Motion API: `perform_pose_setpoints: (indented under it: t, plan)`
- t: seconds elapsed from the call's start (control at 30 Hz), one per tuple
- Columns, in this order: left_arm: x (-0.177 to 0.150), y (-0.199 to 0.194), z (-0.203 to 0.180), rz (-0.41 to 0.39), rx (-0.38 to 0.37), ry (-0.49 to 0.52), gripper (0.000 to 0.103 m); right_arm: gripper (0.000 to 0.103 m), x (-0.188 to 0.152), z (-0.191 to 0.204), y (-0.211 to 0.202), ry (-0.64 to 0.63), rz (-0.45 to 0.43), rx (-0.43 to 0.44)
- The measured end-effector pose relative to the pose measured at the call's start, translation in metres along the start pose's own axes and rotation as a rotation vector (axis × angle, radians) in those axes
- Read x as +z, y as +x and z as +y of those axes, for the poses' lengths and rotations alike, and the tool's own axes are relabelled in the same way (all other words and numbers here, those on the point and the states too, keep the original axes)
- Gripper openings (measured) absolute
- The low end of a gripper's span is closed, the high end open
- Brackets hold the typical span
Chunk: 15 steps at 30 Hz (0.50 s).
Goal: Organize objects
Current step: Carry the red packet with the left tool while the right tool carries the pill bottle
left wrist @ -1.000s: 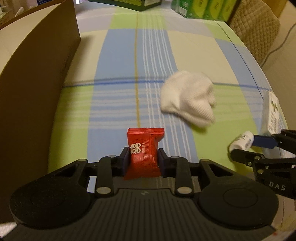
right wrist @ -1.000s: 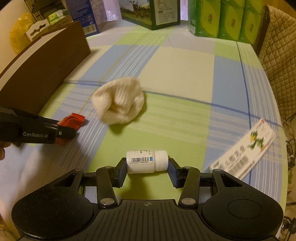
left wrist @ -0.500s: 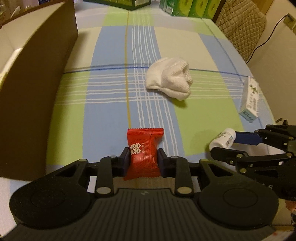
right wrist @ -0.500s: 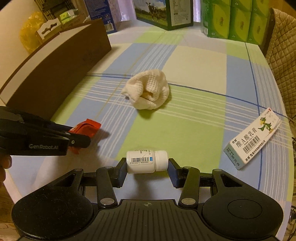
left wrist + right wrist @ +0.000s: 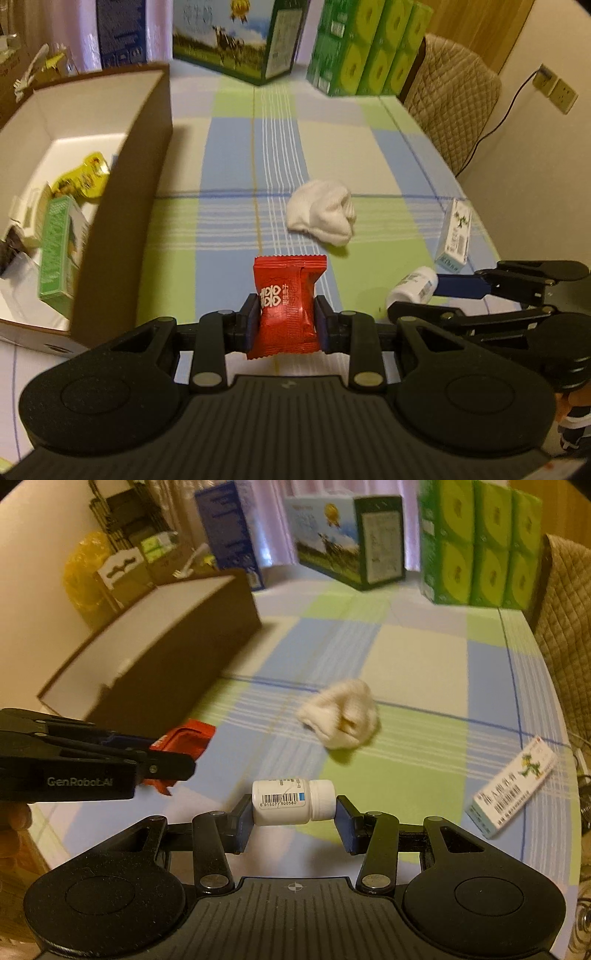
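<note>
- Step in hand, as I judge it: carry both held items to the box (image 5: 122, 206) on the left of the worktop (image 5: 369, 155) and drop them in.
- Left gripper (image 5: 285, 320): fingers closed on the red packet (image 5: 286, 295), pinched low on its sides, top sticking up; held above the worktop, just right of the box's near corner.
- Right gripper (image 5: 291, 808): fingers partly closed, clamped end to end on the white bottle (image 5: 291, 801), one pad on the base, one on the cap; bottle lies sideways, clear of the worktop.
- Box is open-topped, already holds a green carton (image 5: 57, 247) and a yellow pouch (image 5: 83, 179); bare floor between them.
- To do it well: lift the packet over the tall brown wall before moving left, release over the bare floor, not on the carton.
- Bottle is gripped only at its ends, likely to pivot; keep it level and move slowly.
- The two grippers sit close together; send one in at a time, to avoid a clash.
- Left to sort: sock (image 5: 321, 216) mid-worktop, medicine box (image 5: 511, 788) near the right edge, well apart.
</note>
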<state>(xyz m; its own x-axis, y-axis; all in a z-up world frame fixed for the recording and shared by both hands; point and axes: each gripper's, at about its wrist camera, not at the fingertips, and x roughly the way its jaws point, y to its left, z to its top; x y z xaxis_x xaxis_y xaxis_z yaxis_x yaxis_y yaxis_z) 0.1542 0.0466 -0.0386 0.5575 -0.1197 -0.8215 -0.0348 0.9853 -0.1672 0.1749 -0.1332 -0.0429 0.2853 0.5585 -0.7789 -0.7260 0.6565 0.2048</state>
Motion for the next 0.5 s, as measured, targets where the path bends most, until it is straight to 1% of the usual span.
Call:
perform_pose_setpoints:
  t: [0.27, 0.5]
  plan:
    - [0.004, -0.04, 0.026, -0.08, 0.004, -0.023, 0.026, 0.043, 0.018, 0.046, -0.002, -0.044, -0.05, 0.06]
    - [0.001, -0.067, 0.064, -0.124, 0.033, -0.053, 0.026, 0.043, 0.034, 0.091, 0.005, -0.088, -0.086, 0.113]
